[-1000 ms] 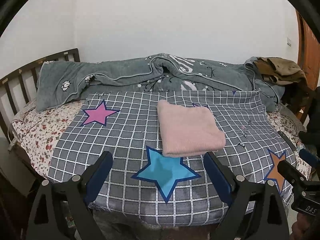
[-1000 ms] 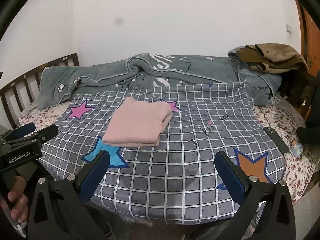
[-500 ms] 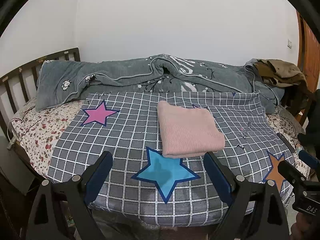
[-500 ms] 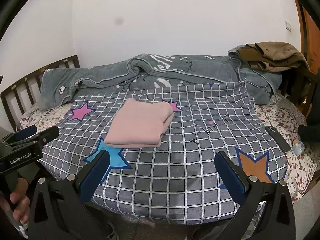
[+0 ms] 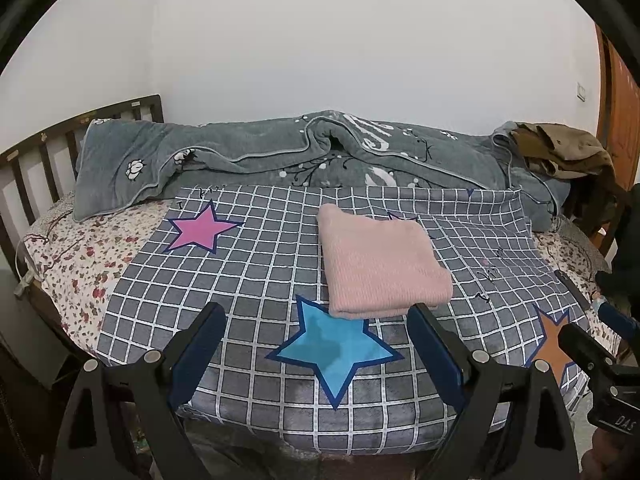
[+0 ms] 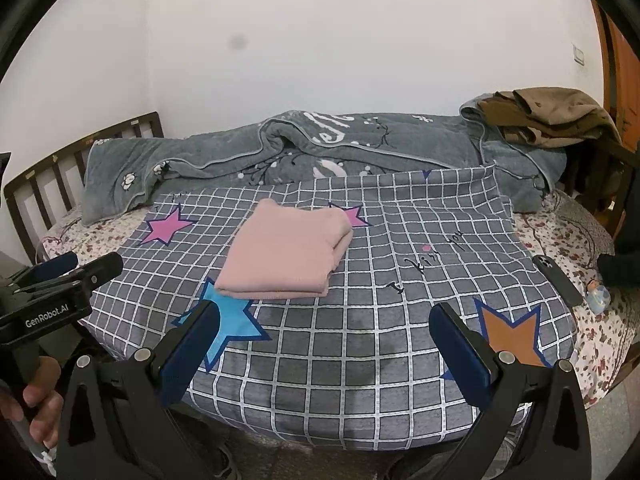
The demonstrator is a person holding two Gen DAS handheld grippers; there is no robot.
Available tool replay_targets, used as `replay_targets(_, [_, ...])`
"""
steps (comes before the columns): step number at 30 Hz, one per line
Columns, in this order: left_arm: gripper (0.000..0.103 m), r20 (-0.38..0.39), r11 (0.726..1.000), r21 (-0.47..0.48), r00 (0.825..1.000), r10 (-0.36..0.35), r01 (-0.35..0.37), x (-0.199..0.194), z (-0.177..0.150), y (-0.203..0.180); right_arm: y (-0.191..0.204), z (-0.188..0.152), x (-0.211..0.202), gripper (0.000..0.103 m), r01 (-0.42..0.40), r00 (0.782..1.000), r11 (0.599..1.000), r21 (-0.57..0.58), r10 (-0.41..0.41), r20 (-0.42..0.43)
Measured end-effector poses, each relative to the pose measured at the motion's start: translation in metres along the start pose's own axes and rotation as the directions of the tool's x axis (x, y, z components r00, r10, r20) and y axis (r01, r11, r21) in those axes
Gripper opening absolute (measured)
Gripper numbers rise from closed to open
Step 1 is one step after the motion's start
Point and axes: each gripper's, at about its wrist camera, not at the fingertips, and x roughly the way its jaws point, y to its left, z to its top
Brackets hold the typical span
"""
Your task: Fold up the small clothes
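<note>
A pink garment lies folded into a neat rectangle on the grey checked star-print cloth spread over the bed. My left gripper hovers over the cloth's front edge, short of the garment, with its jaws wide apart and nothing between them. My right gripper stands open in the same way, to the right of the garment and short of it. In the right wrist view the left gripper shows at the left edge, held by a hand.
A rumpled grey blanket lies along the wall. Brown clothes pile at the back right. A dark phone and a small bottle lie on the floral sheet at the right. A wooden headboard stands at the left.
</note>
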Motion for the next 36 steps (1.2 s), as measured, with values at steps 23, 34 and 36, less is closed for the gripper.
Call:
replay_targets(23, [0.092, 0.006, 1.0, -0.003, 1.0, 0.001, -0.001, -0.0025, 0.0015, 0.0004, 0.0016, 0.0011, -0.0039, 0.102, -0.001, 1.0, 1.0, 0.01, 0.001, 0.0])
replay_targets(34, [0.092, 0.006, 1.0, -0.001, 1.0, 0.0, 0.0, -0.0026, 0.0016, 0.0008, 0.0006, 0.0015, -0.004, 0.102, 0.0, 1.0, 1.0, 0.015, 0.0, 0.001])
replay_targets(36, [0.092, 0.006, 1.0, -0.001, 1.0, 0.0, 0.0, -0.0027, 0.0016, 0.0006, 0.0003, 0.0016, -0.004, 0.102, 0.0, 1.0, 1.0, 0.016, 0.0, 0.002])
